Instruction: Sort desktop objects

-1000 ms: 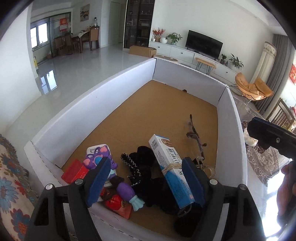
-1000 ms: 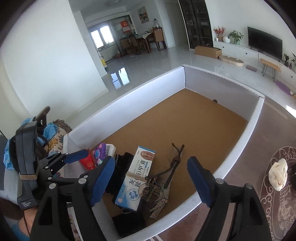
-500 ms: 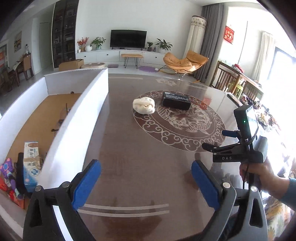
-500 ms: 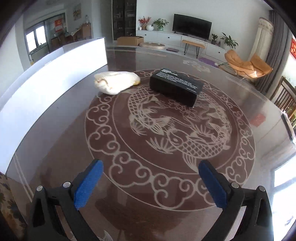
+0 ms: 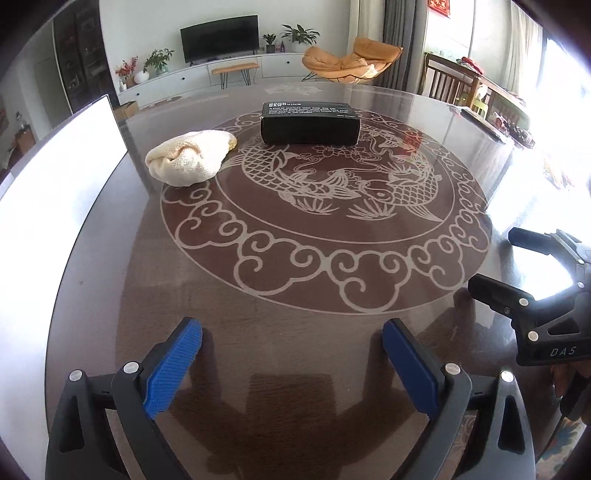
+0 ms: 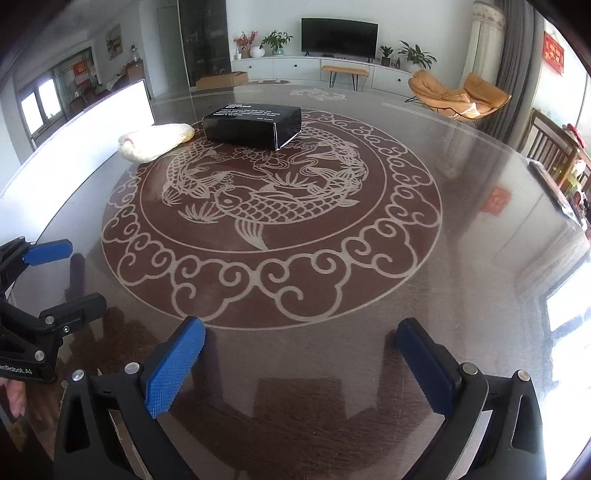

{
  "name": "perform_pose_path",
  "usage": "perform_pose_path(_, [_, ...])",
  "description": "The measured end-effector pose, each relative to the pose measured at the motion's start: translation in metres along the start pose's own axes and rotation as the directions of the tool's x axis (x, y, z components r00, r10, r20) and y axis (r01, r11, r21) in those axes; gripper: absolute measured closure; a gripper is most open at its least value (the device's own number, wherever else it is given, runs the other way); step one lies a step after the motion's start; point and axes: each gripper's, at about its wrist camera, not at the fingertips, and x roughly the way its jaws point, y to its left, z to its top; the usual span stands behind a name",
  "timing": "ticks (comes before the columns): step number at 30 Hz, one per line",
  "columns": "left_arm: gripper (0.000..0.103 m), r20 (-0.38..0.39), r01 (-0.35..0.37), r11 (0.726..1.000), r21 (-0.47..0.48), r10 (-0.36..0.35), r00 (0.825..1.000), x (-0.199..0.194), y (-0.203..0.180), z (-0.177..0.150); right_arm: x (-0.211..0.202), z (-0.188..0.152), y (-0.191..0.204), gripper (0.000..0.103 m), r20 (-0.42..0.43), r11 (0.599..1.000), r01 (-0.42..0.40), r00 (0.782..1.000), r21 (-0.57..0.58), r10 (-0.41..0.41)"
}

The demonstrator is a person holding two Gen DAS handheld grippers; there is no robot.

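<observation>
I look across a glossy dark round table (image 5: pixel 295 288) with a fish inlay. Beyond: white walls, a television (image 6: pixel 339 36) on a white cabinet (image 6: pixel 295 68), an orange lounge chair (image 5: pixel 349 61), bright windows right.

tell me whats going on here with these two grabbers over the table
A person is holding a two-finger gripper in each hand over a dark round table with a fish pattern. Both the left gripper and the right gripper are wide open and empty, touching nothing. Two things are left on the table, both on its far side: a cream cloth bundle and a black box, lying side by side. A white-walled bin stands along the table's left edge.
</observation>
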Motion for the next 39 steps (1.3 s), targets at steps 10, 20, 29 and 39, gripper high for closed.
perform_pose_path(10, [0.000, 0.000, 0.008, 1.000, 0.003, -0.008, 1.000, -0.0013, -0.0003, -0.0030, 0.0012, -0.0007, -0.0005, 0.000, 0.001, 1.000, 0.000, 1.000, 0.000, 0.000])
perform_pose_path(20, [0.000, 0.001, 0.009, 1.000, 0.003, -0.009, 1.000, -0.0027, 0.0005, -0.0028, 0.0017, -0.0014, -0.0007, 0.000, 0.001, 1.000, 0.001, 1.000, 0.001, -0.001])
perform_pose_path(29, [0.000, 0.001, 0.009, 1.000, 0.003, -0.009, 1.000, -0.0029, 0.0006, -0.0030, 0.0016, -0.0010, -0.0012, 0.000, 0.001, 1.000, 0.001, 1.000, 0.001, -0.001])
perform_pose_path(39, [0.000, 0.001, 0.009, 1.000, 0.003, -0.009, 1.000, -0.0030, 0.0008, -0.0029, 0.0022, -0.0019, -0.0012, 0.000, 0.002, 1.000, 0.001, 1.000, 0.001, -0.001])
